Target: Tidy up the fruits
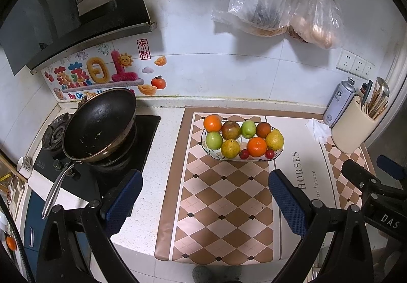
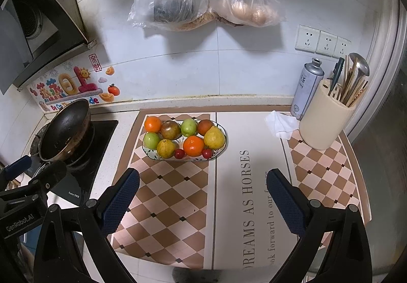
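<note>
- The left gripper (image 1: 205, 202) is nearest to its camera; its two blue-padded fingers (image 1: 124, 200) stand wide apart and hold nothing, above the checkered mat (image 1: 223, 206).
- The right gripper (image 2: 203, 202) has the same pose: released, fingers far apart, pointing forward and down over the mat, grasping nothing.
- Each gripper is visible at the edge of the other camera's view, so they are side by side.
- The plate (image 1: 276, 154) lies on the far part of the mat, well apart from both grippers.
- It is full of fruits: two oranges (image 1: 257, 146), two green apples (image 1: 214, 140), two yellow pears (image 1: 274, 140), two dark red fruits and two small red ones.
- A black pan (image 1: 99, 125) stands on the stove at the left.
</note>
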### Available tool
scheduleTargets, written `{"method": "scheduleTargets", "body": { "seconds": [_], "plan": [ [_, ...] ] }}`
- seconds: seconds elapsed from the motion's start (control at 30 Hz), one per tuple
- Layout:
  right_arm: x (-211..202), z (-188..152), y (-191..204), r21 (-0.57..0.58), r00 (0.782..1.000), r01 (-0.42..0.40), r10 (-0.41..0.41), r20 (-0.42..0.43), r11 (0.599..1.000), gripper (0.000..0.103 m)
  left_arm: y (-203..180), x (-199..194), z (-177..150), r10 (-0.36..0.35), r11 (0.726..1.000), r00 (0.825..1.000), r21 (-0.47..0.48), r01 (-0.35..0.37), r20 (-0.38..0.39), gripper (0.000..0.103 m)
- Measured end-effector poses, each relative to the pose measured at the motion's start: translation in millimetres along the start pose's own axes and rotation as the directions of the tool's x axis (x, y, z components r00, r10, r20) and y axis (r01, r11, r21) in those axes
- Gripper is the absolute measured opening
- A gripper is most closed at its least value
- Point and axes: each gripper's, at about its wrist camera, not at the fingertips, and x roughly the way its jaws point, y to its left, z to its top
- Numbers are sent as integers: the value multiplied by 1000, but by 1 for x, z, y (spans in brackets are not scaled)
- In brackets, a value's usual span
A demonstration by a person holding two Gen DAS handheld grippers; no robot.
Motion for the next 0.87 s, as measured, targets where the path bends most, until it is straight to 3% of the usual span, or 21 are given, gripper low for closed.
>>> {"method": "scheduleTargets", "body": {
  "seconds": [0.87],
  "plan": [
    [-6, -4, 5, -1, 1000, -9, 9, -5, 1000, 102, 2, 0, -4, -11, 1000, 1000, -10, 11, 0, 101]
  ]
}}
